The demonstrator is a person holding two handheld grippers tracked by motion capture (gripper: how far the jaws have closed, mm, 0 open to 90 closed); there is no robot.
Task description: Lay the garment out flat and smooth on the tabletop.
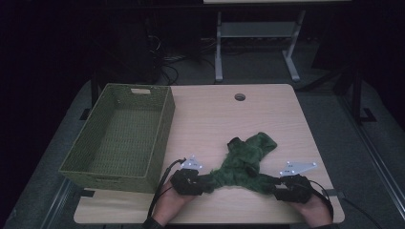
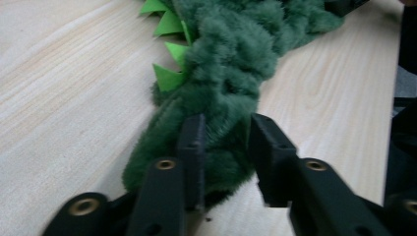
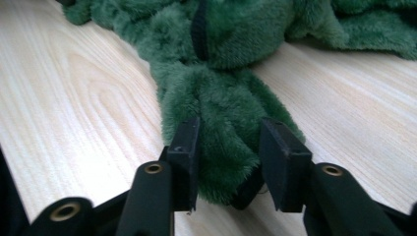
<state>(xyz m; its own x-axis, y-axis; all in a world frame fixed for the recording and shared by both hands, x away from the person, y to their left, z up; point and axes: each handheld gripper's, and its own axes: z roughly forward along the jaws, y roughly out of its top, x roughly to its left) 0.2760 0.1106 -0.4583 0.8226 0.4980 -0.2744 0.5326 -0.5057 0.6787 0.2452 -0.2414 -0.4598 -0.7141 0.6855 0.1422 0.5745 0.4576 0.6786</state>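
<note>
A dark green plush garment [image 1: 246, 157] lies crumpled on the near right part of the wooden table [image 1: 215, 114], with two limbs spread toward me in a V. My left gripper [image 1: 207, 182] is shut on the end of the left limb [image 2: 231, 73], which fills the gap between its jaws [image 2: 223, 123]. Light green felt spikes [image 2: 169, 76] run along that limb. On the other side, my right gripper [image 1: 273, 183] is shut on the tip of the right limb [image 3: 221, 98], whose pile touches both pads [image 3: 228, 125]. Both limbs rest on the tabletop.
An olive woven basket [image 1: 110, 179] with nothing in it stands along the table's left side, close to my left hand. A round cable hole [image 1: 239, 97] sits near the far edge. Beyond the table stand the legs of a white desk [image 1: 218, 47].
</note>
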